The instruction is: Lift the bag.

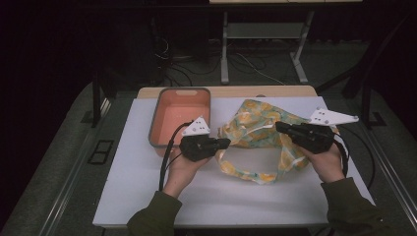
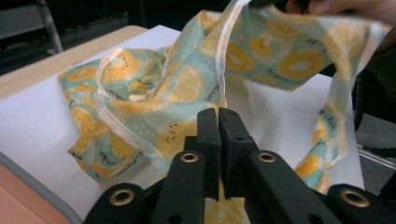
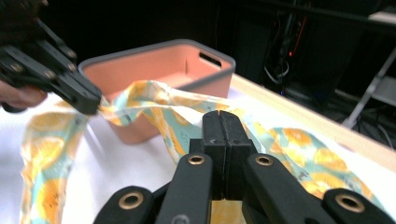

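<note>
Two grippers hold a lemon-print cloth [image 1: 255, 132] above the white table [image 1: 147, 196].
We see the left gripper [image 1: 227, 142] and right gripper [image 1: 278, 127] each clamped on cloth, right of the pink bin [image 1: 179, 118].

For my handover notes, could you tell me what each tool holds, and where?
Both grip the citrus-print cloth: left tool on its near-left edge, right tool on a raised fold.
</note>
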